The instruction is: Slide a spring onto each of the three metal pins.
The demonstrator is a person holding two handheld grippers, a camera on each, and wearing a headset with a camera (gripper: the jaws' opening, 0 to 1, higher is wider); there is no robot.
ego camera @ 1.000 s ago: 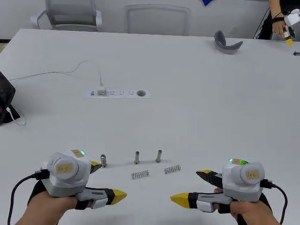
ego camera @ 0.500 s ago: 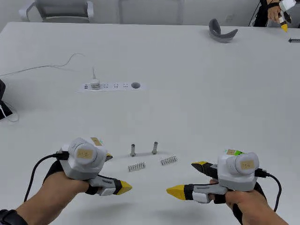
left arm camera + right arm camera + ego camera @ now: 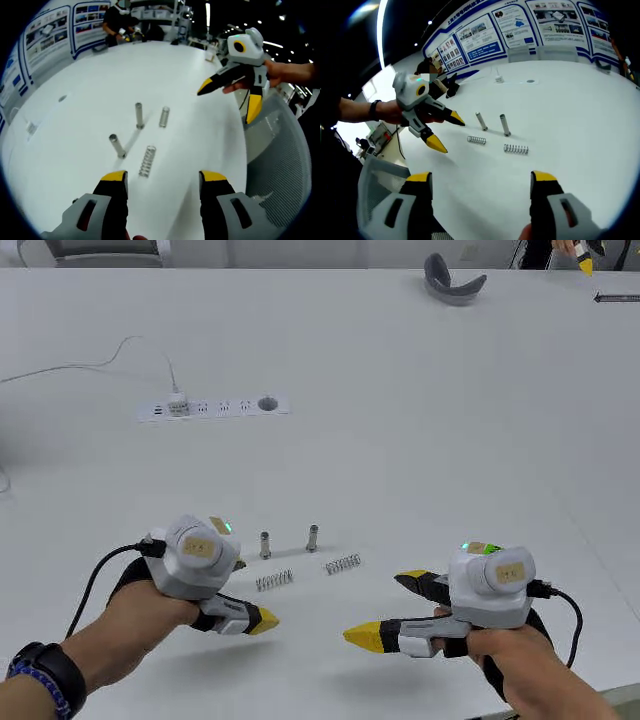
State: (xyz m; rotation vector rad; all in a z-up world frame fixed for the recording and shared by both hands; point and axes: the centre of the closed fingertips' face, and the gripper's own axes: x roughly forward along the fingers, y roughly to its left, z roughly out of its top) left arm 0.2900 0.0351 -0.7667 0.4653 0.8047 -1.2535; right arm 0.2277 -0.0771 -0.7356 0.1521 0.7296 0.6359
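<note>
White bench (image 3: 450, 440) runs ahead, a power strip (image 3: 213, 407) well beyond the work. Upright stand the left pin (image 3: 265, 544) and right pin (image 3: 312, 537); just nearer lie the left spring (image 3: 274, 581) and right spring (image 3: 342, 564), flat and apart from them. A third may hide behind the left gripper (image 3: 251, 592); we cannot tell. That gripper and the right gripper (image 3: 386, 607) hover with fingers (image 3: 114, 181) spread, holding nothing. We judge no spring fitted yet: next, one gripper must pinch a spring lightly, lift it on end and line its bore over a pin.
</note>
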